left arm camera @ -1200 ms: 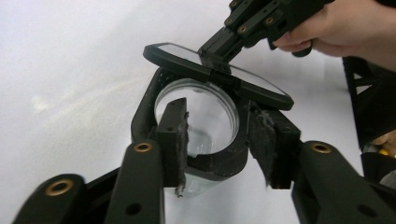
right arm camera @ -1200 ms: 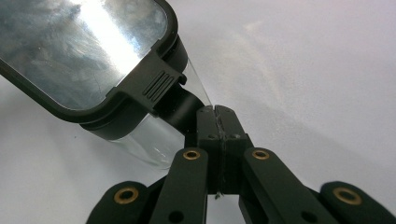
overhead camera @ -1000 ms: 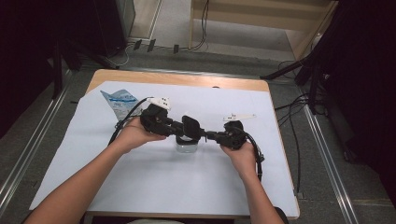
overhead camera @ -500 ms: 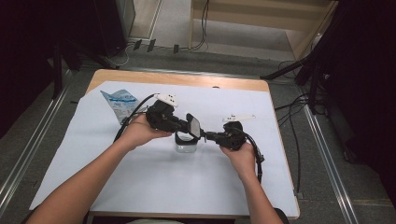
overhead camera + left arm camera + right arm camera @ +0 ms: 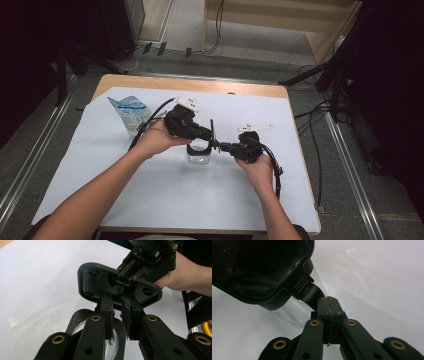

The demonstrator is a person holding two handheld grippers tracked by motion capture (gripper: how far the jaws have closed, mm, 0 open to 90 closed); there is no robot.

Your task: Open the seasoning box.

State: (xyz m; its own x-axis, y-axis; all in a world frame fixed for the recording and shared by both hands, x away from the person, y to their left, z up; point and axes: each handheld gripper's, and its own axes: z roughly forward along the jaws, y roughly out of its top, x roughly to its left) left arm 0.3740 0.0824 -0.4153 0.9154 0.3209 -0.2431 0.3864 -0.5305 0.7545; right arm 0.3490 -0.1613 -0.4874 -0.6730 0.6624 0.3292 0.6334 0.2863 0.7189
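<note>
Between the two pairs of jaws, at the middle of the desk (image 5: 150,200), stands a clear glass container (image 5: 199,156) with a black rim. Its black lid (image 5: 212,135) is off the container, tipped up on edge just above the rim, and both tools meet at it.

Seen from the right gripper view, the right gripper (image 5: 328,305) has its jaws pressed together on a thin clear tab at the lid's latch; the dark lid (image 5: 259,267) looms just above and to the left of the jaw tips, and the container's glass wall (image 5: 289,312) sits directly under it, just left of the jaws.

Seen from the left gripper view, the left gripper (image 5: 119,307) has its jaws standing slightly apart, with a narrow gap between the pads, right against the underside of the lid (image 5: 100,281). Whether they actually pinch the lid's edge cannot be told. The container's open mouth (image 5: 113,340) lies below and behind the jaw tips. Beyond the lid, the right gripper (image 5: 150,260) and the person's hand (image 5: 187,275) face these jaws.

A blue-and-white pouch (image 5: 129,111) lies well behind the left gripper (image 5: 209,135).
</note>
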